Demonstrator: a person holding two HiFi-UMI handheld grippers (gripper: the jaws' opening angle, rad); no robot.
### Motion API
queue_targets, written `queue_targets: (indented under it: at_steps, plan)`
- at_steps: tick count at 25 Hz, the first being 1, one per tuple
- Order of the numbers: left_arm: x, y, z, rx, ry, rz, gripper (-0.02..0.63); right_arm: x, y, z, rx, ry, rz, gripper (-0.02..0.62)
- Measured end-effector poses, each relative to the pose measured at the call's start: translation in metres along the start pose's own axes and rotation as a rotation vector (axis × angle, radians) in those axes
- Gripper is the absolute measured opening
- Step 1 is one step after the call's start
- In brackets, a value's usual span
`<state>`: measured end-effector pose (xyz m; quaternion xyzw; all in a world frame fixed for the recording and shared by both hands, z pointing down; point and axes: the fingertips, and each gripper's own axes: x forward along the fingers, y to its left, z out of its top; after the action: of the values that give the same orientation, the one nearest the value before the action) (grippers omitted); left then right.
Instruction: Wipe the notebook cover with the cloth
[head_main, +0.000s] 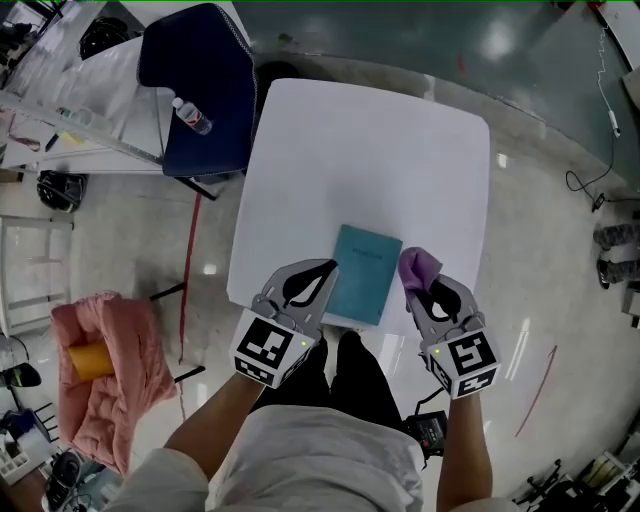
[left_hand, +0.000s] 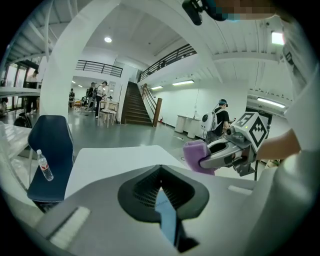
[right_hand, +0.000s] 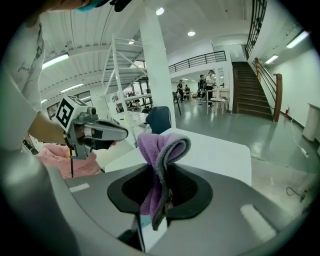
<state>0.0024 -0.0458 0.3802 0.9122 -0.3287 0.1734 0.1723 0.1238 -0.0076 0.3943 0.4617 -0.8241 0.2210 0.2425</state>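
Note:
A teal notebook (head_main: 365, 275) lies at the near edge of the white table (head_main: 370, 150). My left gripper (head_main: 322, 272) is at its left edge, jaws closed on that edge; in the left gripper view a strip of the teal notebook (left_hand: 167, 217) sits clamped between the jaws. My right gripper (head_main: 415, 285) hovers just right of the notebook, shut on a folded purple cloth (head_main: 420, 265). The cloth (right_hand: 160, 155) sticks up out of the jaws in the right gripper view. The cloth is beside the cover, not on it.
A dark blue chair (head_main: 195, 90) with a water bottle (head_main: 193, 116) stands at the table's far left. A pink bundle (head_main: 100, 365) with an orange cylinder lies on the floor to my left. My legs are under the near edge.

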Motion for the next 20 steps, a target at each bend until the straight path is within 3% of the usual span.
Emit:
queue_targets:
  at_steps: [4, 20]
  plan:
    - [0.012, 0.004, -0.006, 0.017, 0.008, -0.001, 0.0, 0.015, -0.007, -0.011, -0.016, 0.03, 0.007, 0.11]
    - [0.044, 0.021, -0.055, -0.05, 0.046, 0.004, 0.0, 0.07, -0.026, -0.055, -0.113, 0.156, 0.037, 0.11]
